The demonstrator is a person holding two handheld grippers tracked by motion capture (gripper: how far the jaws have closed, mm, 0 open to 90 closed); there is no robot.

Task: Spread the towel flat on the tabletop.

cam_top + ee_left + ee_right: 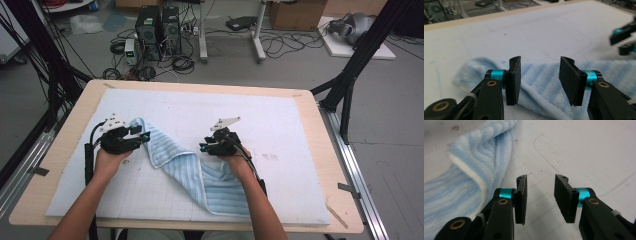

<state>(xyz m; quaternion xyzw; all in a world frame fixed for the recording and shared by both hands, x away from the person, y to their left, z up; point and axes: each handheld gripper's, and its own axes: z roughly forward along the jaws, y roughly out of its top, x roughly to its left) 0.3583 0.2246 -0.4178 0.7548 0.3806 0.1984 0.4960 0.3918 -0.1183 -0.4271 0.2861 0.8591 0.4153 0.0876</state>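
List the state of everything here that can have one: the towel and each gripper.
Blue striped towel: lying on the white mat, loosely folded and rumpled, not held.
Left gripper: open, over the towel's end, pads clear of the cloth.
Right gripper: open, nothing between the jaws, bare mat under them, towel beside it.

Blue striped towel (pixel 195 167) rumpled on white mat (pixel 280 130), between two hand-held tongs.

Fluffy ribbed terry-cloth towel (pixel 200 167) lies on a matt white mat (pixel 280 130) over a wooden table (pixel 70 120)
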